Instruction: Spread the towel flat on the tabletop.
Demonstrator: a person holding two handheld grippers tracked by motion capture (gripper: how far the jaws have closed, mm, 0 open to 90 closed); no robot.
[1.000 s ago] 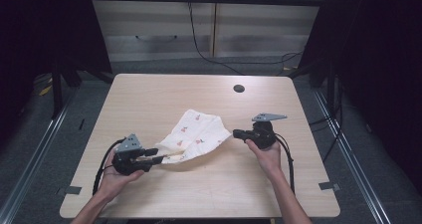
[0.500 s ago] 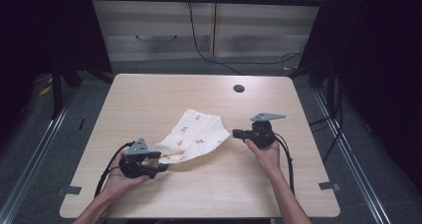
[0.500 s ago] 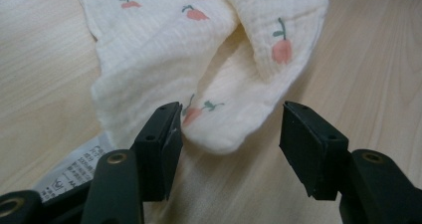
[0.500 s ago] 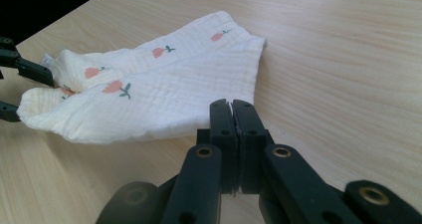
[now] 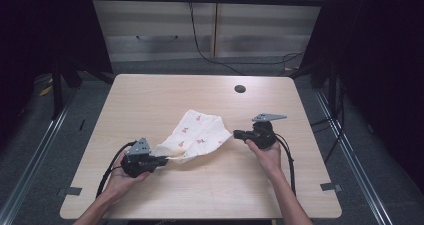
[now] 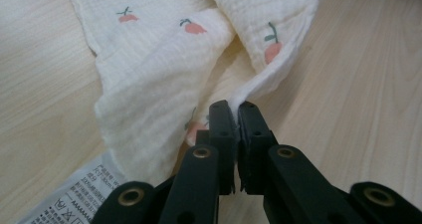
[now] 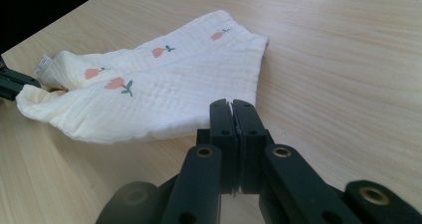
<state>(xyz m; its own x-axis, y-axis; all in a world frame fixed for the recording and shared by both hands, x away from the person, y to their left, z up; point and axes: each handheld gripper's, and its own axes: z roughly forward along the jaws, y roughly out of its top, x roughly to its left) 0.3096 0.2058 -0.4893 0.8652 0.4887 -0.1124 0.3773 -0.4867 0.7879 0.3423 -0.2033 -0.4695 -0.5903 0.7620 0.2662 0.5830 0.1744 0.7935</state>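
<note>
Spanning most of the high view, the pale rectangular wooden table (image 5: 150,105) carries a cream muslin cloth printed with small red fruits (image 5: 197,135), lying a little nearer the person than the table's middle. Cloth is folded and bunched into a rough elongated wedge. Its long axis runs diagonally in the high view: lower-left end at the left gripper (image 5: 162,161), upper-right end toward the right gripper (image 5: 236,134). The broader, flatter end points up and away from the person; the narrow gathered end points down-left.

Left gripper, black, two-jaw: jaws have just been closing and now stand pressed together on a thin raised edge of the cloth (image 6: 249,87), the fabric pinched between them and pulled up off the table in a small ridge. A white printed care label (image 6: 82,194) sticks out from under the cloth just beside this gripper.

Right gripper (image 7: 232,104): jaws fully together at the cloth's corner nearest it (image 7: 234,92); a thin edge seems caught between them, though I cannot tell for certain.

A small dark round hole (image 5: 240,89) sits in the table top, well apart from the cloth on the far side.
</note>
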